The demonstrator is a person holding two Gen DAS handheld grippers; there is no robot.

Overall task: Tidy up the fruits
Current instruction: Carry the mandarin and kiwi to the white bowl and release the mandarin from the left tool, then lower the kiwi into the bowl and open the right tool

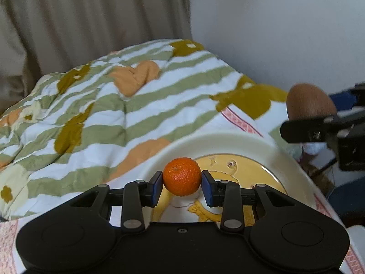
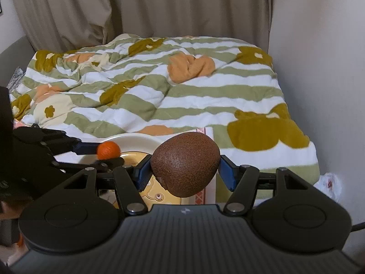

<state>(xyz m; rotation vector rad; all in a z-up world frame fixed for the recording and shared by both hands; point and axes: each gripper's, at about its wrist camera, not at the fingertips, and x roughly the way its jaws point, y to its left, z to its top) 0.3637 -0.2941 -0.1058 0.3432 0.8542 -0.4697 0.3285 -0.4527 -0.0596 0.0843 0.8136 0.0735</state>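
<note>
Striped quilt beneath cream plate

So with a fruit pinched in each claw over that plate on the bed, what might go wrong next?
1. The small orange is round and held only at its sides by the left claw; it could slip or roll once dropped.
2. The plate sits on a soft quilt, so it may tip.
3. The right claw with the brown fruit is close by; they could bump.

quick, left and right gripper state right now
left gripper: shut on the small orange.
right gripper: shut on the brown fruit.
</note>
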